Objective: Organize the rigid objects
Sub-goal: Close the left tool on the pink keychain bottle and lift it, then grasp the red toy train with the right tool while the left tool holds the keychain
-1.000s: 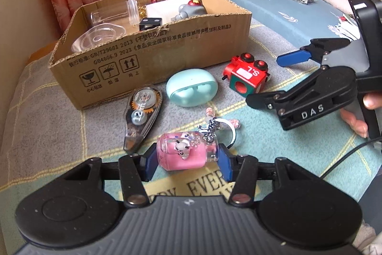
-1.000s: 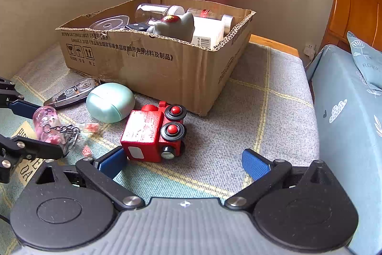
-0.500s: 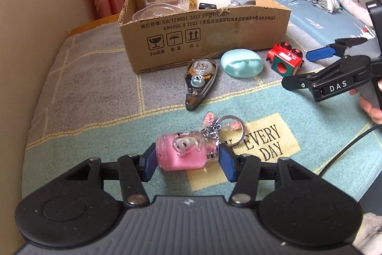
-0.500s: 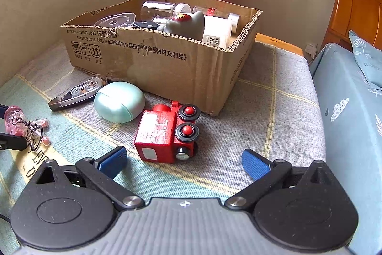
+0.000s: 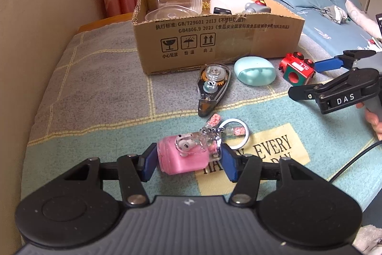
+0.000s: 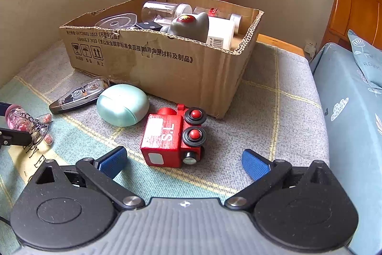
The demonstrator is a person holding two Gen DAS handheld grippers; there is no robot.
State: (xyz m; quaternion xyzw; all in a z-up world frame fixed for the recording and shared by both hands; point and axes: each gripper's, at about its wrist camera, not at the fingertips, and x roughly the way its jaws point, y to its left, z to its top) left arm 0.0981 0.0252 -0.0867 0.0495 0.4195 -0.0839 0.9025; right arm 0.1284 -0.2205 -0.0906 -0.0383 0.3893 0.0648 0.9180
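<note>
The pink bottle keychain (image 5: 183,154) was squeezed between the pads of the left tool (image 5: 188,163), lifted just over the blanket (image 5: 95,78), likely bound for the cardboard box (image 5: 214,40). The right tool (image 6: 185,161) stood wide apart near the red toy train (image 6: 173,135) marked "S.L". The tape roller (image 5: 212,87) read "12m".

The cardboard box (image 5: 214,44) carries "GB/T29601 2013" and "GB4806.9 2023" beside Chinese print — plus fragile, umbrella and arrows-up signs. The tape dispenser (image 5: 212,87) reads "12m", the red toy train (image 6: 172,135) "S.L", the right gripper (image 5: 308,78) "DAS", the blanket (image 5: 274,147) "EVERY DAY".
</note>
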